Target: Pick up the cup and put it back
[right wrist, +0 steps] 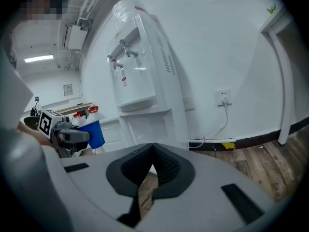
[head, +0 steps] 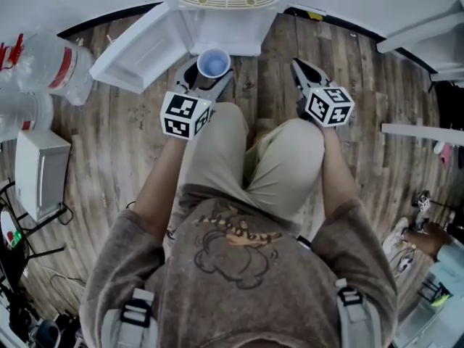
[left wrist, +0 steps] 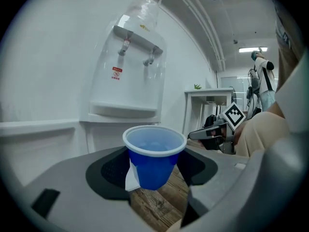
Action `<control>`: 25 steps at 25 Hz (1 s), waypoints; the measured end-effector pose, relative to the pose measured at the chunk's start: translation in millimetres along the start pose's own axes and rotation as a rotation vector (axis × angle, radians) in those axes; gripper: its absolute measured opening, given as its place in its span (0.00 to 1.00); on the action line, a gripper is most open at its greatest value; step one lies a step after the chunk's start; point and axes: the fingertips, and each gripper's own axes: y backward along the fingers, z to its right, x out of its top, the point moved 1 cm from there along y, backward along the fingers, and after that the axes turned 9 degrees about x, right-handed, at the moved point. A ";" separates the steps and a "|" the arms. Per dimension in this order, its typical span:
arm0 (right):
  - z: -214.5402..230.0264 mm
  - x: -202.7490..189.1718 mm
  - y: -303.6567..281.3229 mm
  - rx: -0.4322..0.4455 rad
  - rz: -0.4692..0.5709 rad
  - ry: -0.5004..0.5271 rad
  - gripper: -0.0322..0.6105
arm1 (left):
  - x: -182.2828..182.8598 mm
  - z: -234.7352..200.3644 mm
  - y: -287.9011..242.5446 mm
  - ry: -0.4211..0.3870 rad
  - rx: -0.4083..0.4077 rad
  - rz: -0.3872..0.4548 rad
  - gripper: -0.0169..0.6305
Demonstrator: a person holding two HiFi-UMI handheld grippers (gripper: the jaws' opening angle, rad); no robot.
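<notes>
A blue plastic cup (left wrist: 153,162) with a white rim stands upright between the jaws of my left gripper (left wrist: 154,173), which is shut on it. A white scrap clings to its left side. In the head view the cup (head: 214,64) is held by the left gripper (head: 210,77) just in front of the white water dispenser (head: 225,17). The dispenser's taps (left wrist: 137,52) rise above and behind the cup. My right gripper (head: 301,69) hangs over the floor to the right, its jaws shut with nothing between them (right wrist: 153,153). From there the cup (right wrist: 95,133) shows at far left.
The dispenser's lower door (head: 138,49) stands open to the left. Large water bottles (head: 51,67) and a white box (head: 40,172) lie at the left on the wooden floor (head: 391,100). A white table (left wrist: 208,98) stands at the right, and a wall socket with cable (right wrist: 223,98) beyond the dispenser.
</notes>
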 end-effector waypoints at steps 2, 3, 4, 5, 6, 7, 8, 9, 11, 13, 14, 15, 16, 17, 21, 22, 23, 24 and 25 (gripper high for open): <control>-2.3 -1.9 -0.9 0.012 -0.008 0.007 0.05 | -0.7 -1.6 9.9 0.006 0.019 0.005 0.49; -2.9 -2.9 -0.4 0.015 -0.010 0.009 0.05 | -0.9 -2.3 14.4 0.005 0.028 0.011 0.49; -3.1 -3.5 0.6 0.017 -0.011 0.009 0.05 | -1.0 -3.2 18.3 0.006 0.035 0.017 0.49; -3.3 -3.7 1.5 0.017 -0.010 0.008 0.05 | -1.0 -4.4 21.3 0.008 0.040 0.022 0.49; -3.7 -3.4 2.0 0.017 -0.009 0.007 0.05 | -1.0 -6.1 23.6 0.011 0.043 0.026 0.49; -4.5 -3.0 2.2 0.017 -0.006 0.007 0.05 | -0.8 -8.1 25.3 0.013 0.047 0.028 0.49; -5.3 -2.7 2.5 0.017 -0.004 0.008 0.05 | -0.6 -10.0 26.7 0.015 0.050 0.030 0.49; -6.2 -2.6 3.1 0.016 -0.003 0.010 0.05 | -0.4 -11.4 28.1 0.015 0.053 0.032 0.49; -7.5 -2.7 4.7 0.013 -0.003 0.012 0.05 | -0.2 -12.6 30.5 0.013 0.056 0.033 0.49; -7.9 -1.7 5.5 0.009 0.001 0.012 0.05 | 0.0 -12.9 31.9 0.009 0.055 0.032 0.49; -8.5 -1.2 5.5 0.009 0.005 0.011 0.05 | 0.0 -13.2 32.5 0.007 0.055 0.032 0.49; -9.5 -1.1 5.4 0.009 0.008 0.011 0.05 | 0.0 -13.5 33.5 0.007 0.056 0.033 0.49; -11.0 -1.5 5.4 0.009 0.011 0.009 0.05 | 0.0 -13.9 34.9 0.008 0.057 0.033 0.49; -12.9 -1.9 5.1 0.010 0.013 0.006 0.05 | 0.0 -14.2 36.3 0.009 0.057 0.034 0.49; -21.8 0.8 1.0 0.018 0.023 0.008 0.05 | -0.4 -16.1 39.7 0.016 0.052 0.034 0.49; -22.8 2.1 0.3 0.015 0.026 0.008 0.05 | -1.1 -17.0 39.2 0.017 0.052 0.033 0.49; -23.2 3.3 -0.2 0.009 0.030 0.009 0.05 | -2.0 -18.0 37.9 0.019 0.053 0.033 0.49; -23.3 4.5 -0.6 0.003 0.032 0.012 0.05 | -2.8 -19.3 35.8 0.019 0.054 0.033 0.49; -23.7 5.6 -1.3 -0.001 0.033 0.017 0.05 | -3.7 -21.2 33.4 0.019 0.056 0.034 0.49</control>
